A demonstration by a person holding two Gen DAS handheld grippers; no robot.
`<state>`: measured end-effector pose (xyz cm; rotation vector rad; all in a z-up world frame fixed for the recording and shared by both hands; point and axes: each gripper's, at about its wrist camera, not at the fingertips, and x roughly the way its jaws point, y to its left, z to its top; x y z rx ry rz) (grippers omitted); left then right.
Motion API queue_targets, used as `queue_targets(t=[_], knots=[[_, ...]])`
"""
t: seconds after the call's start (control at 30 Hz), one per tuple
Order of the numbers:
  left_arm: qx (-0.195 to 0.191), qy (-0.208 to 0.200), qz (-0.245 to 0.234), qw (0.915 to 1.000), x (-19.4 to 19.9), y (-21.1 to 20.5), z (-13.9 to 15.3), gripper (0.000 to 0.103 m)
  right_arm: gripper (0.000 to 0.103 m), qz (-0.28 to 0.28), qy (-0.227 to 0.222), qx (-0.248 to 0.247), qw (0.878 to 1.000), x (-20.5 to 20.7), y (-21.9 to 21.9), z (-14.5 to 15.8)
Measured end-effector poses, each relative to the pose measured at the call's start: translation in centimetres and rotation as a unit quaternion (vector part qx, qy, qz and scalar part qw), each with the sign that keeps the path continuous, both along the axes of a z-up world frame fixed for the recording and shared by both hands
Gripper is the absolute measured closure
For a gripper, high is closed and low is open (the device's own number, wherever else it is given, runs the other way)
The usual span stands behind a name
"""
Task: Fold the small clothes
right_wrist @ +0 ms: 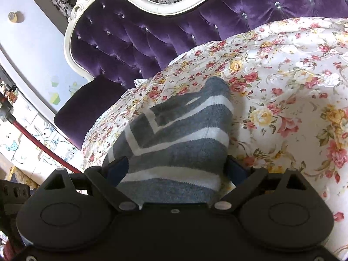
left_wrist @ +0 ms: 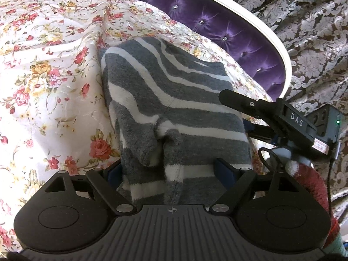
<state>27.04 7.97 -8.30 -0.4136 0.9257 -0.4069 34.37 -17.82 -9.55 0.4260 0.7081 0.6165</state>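
Note:
A small grey-and-white striped knit garment (left_wrist: 174, 100) lies bunched on a floral bedsheet (left_wrist: 47, 76). Its near end fills the space between the fingers of my left gripper (left_wrist: 168, 170). The jaws stand wide, the blue pads (left_wrist: 113, 173) sit at the cloth's edges, and the fingertips are hidden by cloth. My right gripper (left_wrist: 237, 113) comes in from the right, with one black finger on top of the garment's right edge. In the right wrist view the same garment (right_wrist: 180, 139) spans the wide jaws of the right gripper (right_wrist: 177, 167), and cloth hides its fingertips.
A purple tufted headboard with a white frame (left_wrist: 228, 28) curves behind the bed, with patterned curtains (left_wrist: 315, 32) beyond it. A red knit sleeve (left_wrist: 313, 182) shows behind the right gripper. A red rod (right_wrist: 41, 145) and a cartoon-printed cabinet (right_wrist: 43, 139) stand off the bed's edge.

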Motion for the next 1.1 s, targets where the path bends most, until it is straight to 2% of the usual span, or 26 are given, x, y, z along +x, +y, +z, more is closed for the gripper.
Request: queue_targets(t=[0.6, 0.63, 0.67, 0.7, 0.73, 0.77, 0.8, 0.9, 1.0, 1.1], knots=[[-0.008, -0.001, -0.002, 1.0, 0.1, 0.1, -0.1, 0.021, 0.007, 0.012, 0.019, 0.043, 0.999, 0.5, -1.1, -0.5], [-0.01, -0.002, -0.004, 0.9999, 0.1, 0.1, -0.1, 0.024, 0.008, 0.016, 0.018, 0.041, 0.999, 0.7, -0.8, -0.5], [-0.011, -0.003, -0.007, 0.9999, 0.1, 0.0, -0.1, 0.031, 0.01, 0.019, 0.016, 0.038, 0.999, 0.8, -0.6, -0.5], [-0.011, -0.005, -0.012, 0.9998, 0.1, -0.1, -0.1, 0.04, 0.019, 0.023, 0.015, 0.034, 0.999, 0.9, -0.3, -0.5], [-0.013, -0.008, -0.017, 0.9997, 0.2, -0.1, -0.1, 0.045, 0.028, 0.024, 0.015, 0.026, 0.999, 1.0, -0.1, -0.4], [-0.017, -0.006, -0.019, 0.9996, 0.3, -0.1, -0.1, 0.053, 0.044, 0.022, 0.017, 0.014, 1.0, 1.1, 0.1, -0.4], [-0.024, -0.004, -0.021, 0.9995, 0.5, 0.0, -0.2, 0.062, 0.049, 0.019, 0.017, 0.0, 1.0, 1.2, 0.2, -0.4], [-0.058, 0.002, -0.025, 0.998, 0.7, 0.4, -0.2, 0.073, 0.056, 0.018, 0.02, -0.007, 1.0, 1.0, -0.1, 0.1], [-0.063, -0.013, -0.036, 0.9973, -0.1, 0.2, 0.7, 0.077, 0.056, 0.012, 0.011, -0.016, 1.0, -0.4, -0.2, 1.6], [-0.098, -0.015, -0.046, 0.994, -1.8, -0.3, 1.5, 0.077, 0.056, 0.004, 0.011, -0.035, 0.999, -2.5, -0.7, 3.3]])
